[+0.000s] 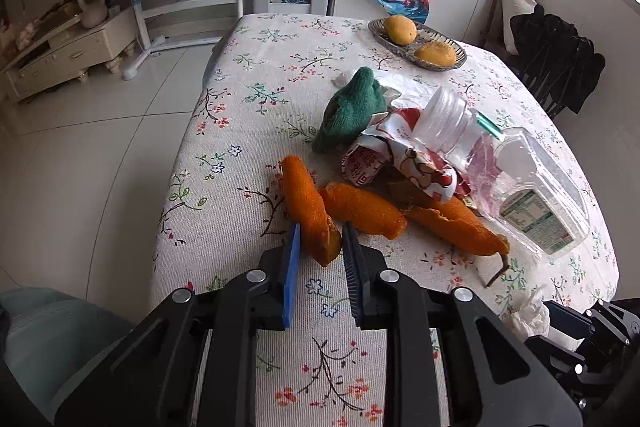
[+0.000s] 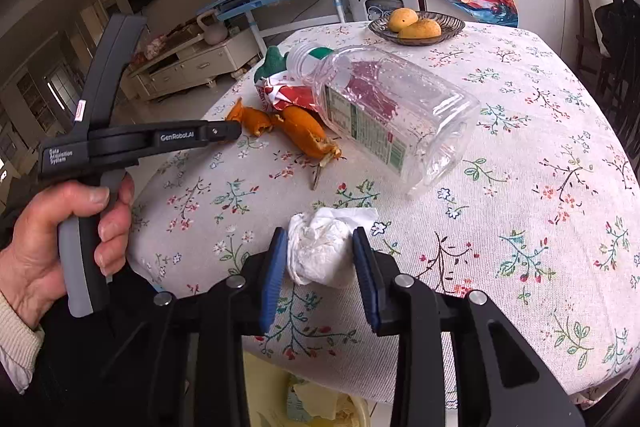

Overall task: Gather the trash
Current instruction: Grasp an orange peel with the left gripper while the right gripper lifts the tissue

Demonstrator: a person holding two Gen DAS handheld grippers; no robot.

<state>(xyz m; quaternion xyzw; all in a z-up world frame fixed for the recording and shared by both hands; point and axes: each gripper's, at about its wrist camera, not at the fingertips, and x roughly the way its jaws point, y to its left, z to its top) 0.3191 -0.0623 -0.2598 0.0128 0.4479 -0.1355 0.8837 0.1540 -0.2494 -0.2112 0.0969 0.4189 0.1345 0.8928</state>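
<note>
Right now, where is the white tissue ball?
The tissue ball sits near the table's front edge, between the right hand-held gripper's fingers, in front of the plastic bottle.

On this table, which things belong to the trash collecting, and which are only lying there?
Trash:
- orange peels
- crumpled tissue
- empty plastic bottle
- crumpled wrapper

Probably just lying about:
- two mangoes
- woven basket
- green cloth

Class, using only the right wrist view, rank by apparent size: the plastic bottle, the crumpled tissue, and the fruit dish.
1. plastic bottle, clearly largest.
2. crumpled tissue, though nearness to the camera enlarges it.
3. fruit dish, farthest away, so its true size is unsure.
</note>
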